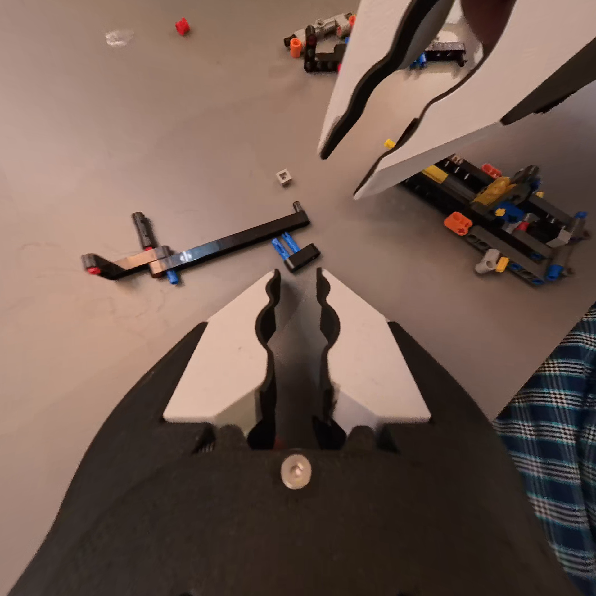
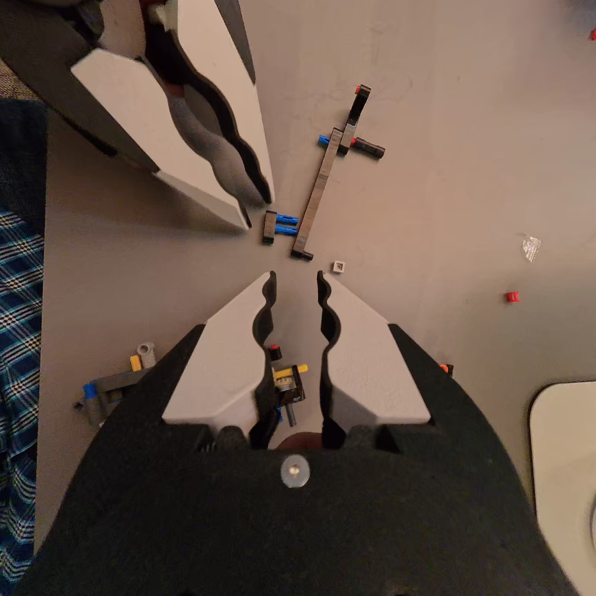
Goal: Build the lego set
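Observation:
My left gripper (image 1: 297, 272) is open and empty, low over the grey table. Just past its fingertips lies a short black beam with two blue pins (image 1: 301, 254), also in the right wrist view (image 2: 274, 225). Beside it lies a long black beam assembly (image 1: 200, 251) (image 2: 317, 190) with red and blue pins. My right gripper (image 2: 296, 274) is open and empty; it shows in the left wrist view (image 1: 340, 175) above the table. The left gripper (image 2: 258, 213) shows at the upper left of the right wrist view. A small yellow and black sub-assembly (image 2: 287, 377) lies under the right gripper's fingers.
A larger black chassis build (image 1: 503, 219) with yellow, orange and blue parts sits at the right. Another small build (image 1: 319, 42) lies at the back. Loose pieces: a grey square (image 1: 283, 177) (image 2: 338, 266), a red bush (image 1: 182, 26) (image 2: 512, 296). A white tray (image 2: 564, 467) and plaid cloth (image 2: 19, 322) border the table.

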A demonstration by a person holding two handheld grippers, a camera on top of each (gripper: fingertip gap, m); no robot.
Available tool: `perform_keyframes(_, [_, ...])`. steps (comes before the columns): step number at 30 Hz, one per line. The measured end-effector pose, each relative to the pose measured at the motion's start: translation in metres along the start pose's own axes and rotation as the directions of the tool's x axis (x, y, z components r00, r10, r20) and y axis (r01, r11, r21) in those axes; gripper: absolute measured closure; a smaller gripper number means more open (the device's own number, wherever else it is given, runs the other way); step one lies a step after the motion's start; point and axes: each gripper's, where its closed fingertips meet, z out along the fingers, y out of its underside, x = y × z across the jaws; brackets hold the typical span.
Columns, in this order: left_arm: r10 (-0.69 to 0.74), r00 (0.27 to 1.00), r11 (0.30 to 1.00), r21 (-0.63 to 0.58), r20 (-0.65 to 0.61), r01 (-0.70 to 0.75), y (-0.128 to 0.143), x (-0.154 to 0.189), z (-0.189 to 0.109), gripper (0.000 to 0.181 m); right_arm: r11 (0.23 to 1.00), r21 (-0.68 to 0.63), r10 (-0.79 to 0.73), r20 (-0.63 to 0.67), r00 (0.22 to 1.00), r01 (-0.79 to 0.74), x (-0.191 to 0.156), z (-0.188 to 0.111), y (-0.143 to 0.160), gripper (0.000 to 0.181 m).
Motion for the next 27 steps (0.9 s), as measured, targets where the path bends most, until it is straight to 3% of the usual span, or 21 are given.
perform_keyframes(6, [0.156,0.984,0.985,0.06,0.091,-0.161,-0.019,-0.025,-0.024,0.156,1.0,0.015,0.027,-0.009,1.0,-0.027,-0.001,-0.006,0.002,0.158])
perform_keyframes(11, [0.444,0.892,0.895,-0.083,0.084,-0.438,-0.02,-0.029,-0.014,0.152,0.998,0.048,0.039,-0.024,0.999,-0.038,-0.002,-0.013,0.0,0.158])
perform_keyframes(14, [0.502,0.863,0.862,-0.118,0.06,-0.493,-0.026,-0.037,-0.01,0.151,0.998,0.046,0.052,-0.043,0.998,-0.05,0.0,-0.019,0.006,0.158])
perform_keyframes(19, [0.376,0.918,0.926,-0.084,0.123,-0.368,-0.038,-0.074,-0.027,0.145,0.995,0.065,0.085,-0.062,0.994,-0.081,0.003,-0.032,0.015,0.158])
perform_keyframes(23, [0.218,0.963,0.975,-0.068,0.157,-0.209,-0.027,-0.099,-0.04,0.141,0.994,0.067,0.088,-0.069,0.994,-0.083,0.005,-0.032,0.018,0.158])
perform_keyframes(27, [0.096,0.983,0.994,-0.063,0.155,-0.087,-0.016,-0.109,-0.029,0.143,0.995,0.071,0.076,-0.064,0.995,-0.071,0.002,-0.03,0.017,0.158])
